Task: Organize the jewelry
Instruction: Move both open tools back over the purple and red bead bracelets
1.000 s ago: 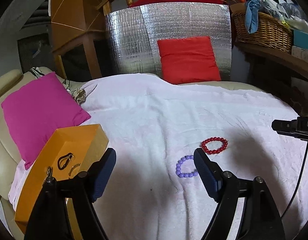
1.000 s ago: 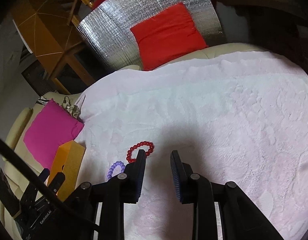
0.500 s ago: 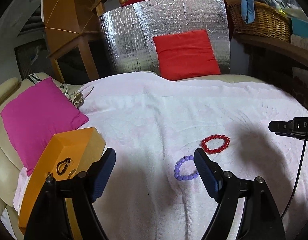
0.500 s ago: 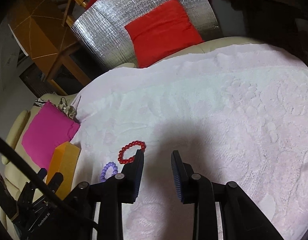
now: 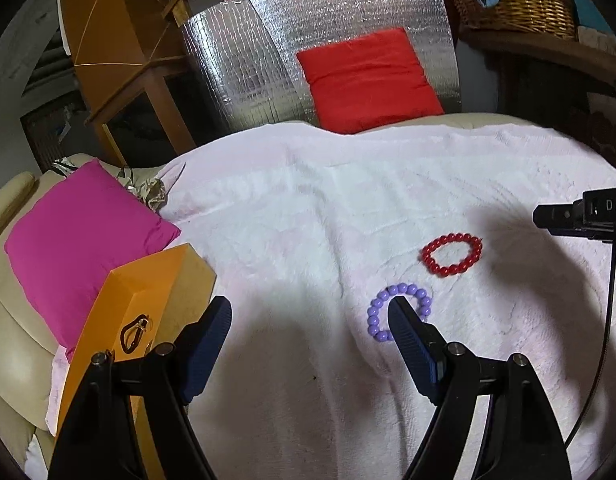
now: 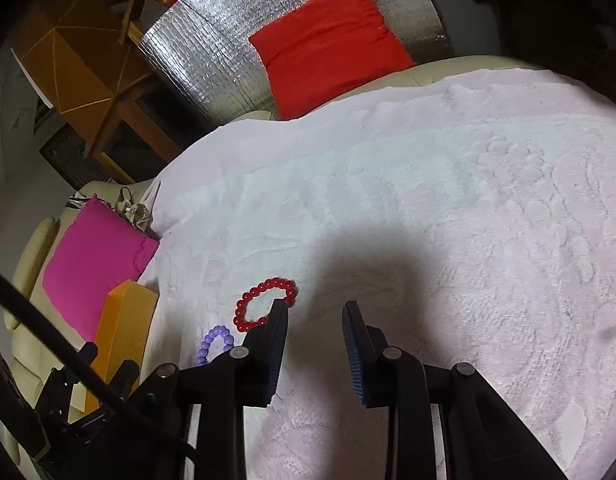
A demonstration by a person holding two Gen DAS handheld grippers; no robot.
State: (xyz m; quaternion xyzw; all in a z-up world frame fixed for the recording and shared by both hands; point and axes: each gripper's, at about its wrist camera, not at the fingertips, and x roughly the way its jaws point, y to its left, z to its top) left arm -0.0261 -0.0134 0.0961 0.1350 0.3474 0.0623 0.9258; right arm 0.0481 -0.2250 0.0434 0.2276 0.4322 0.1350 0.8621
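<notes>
A red bead bracelet (image 5: 452,254) and a purple bead bracelet (image 5: 400,312) lie on the white towel (image 5: 308,220). My left gripper (image 5: 308,316) is open and empty, its right finger overlapping the purple bracelet in view. An orange box (image 5: 136,304) at the left holds a dark jewelry piece (image 5: 133,332). In the right wrist view my right gripper (image 6: 314,308) is open and empty, its left finger beside the red bracelet (image 6: 266,300); the purple bracelet (image 6: 214,342) and the box (image 6: 124,320) lie further left.
A pink cushion (image 5: 80,236) lies at the left behind the box. A red cushion (image 5: 368,76) leans on a silver foil panel (image 5: 268,52) at the back. A wicker basket (image 5: 516,0) stands at the back right. A wooden stand (image 5: 120,48) is at the back left.
Both grippers have moved forward and lower toward the bracelets. The left gripper's right finger now overlaps the purple bracelet; the right gripper has closed in on the red one. The bracelets have not moved.
</notes>
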